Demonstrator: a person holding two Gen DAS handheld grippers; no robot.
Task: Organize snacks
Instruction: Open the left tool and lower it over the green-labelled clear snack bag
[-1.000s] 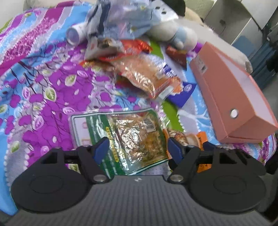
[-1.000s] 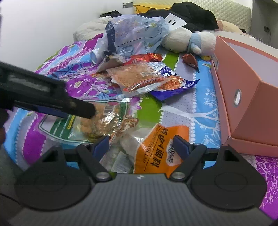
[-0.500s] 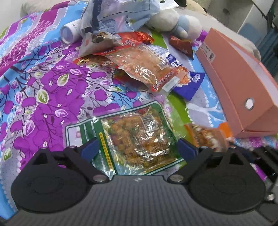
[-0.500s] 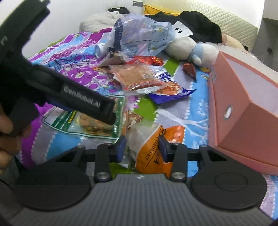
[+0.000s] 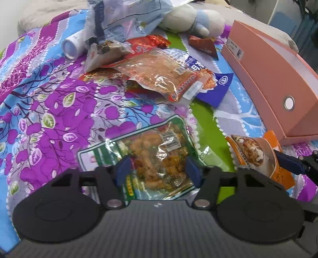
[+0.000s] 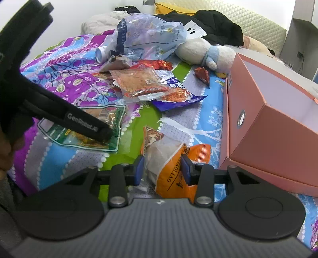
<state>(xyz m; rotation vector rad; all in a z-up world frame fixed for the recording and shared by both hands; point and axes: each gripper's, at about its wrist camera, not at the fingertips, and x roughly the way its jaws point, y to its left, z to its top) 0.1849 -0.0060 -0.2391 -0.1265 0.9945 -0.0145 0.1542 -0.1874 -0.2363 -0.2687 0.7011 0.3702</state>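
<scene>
— Left gripper [image 5: 158, 171]?
— Lowered over the green pack [image 5: 157, 152], one blue pad on either side of its crinkled middle. Half closed. Cannot tell whether pressing the film or only flanking it.
— And from the other camera?
— Seen as a black bar with its tip down on the green pack [image 6: 113, 117]. No clearer there.
— Right gripper [image 6: 162, 170]?
— Clenched on the orange pack [image 6: 173, 164]. Both pads hard against it, with the wrapper bunched and creased between them.
— Position of that pack?
— Just beside the pink box [image 6: 278, 129], at its near corner. Also visible in the left view: orange pack [image 5: 250, 152] with a blue pad against its right edge.
— The box?
— Lying on the right of the bedspread [image 5: 49, 103], open at the top, pale inside, with a round metal eyelet on the near face.
— Green pack in relation to the orange one?
— To its left, near but apart, with a green stripe of the cloth between. Flat on the purple-leaf print.
— Other snacks?
— Heaped farther back: a clear pack [image 5: 163, 75] with a red strip, lying on a blue pack [image 5: 216, 87]; red wrappers behind. Beyond those, a crumpled plastic bag [image 5: 129, 15], a white tube [image 5: 70, 46] on its side and a plush toy [image 5: 190, 17].
— Any of the heap touching either gripper?
— None. Well apart from both.
</scene>
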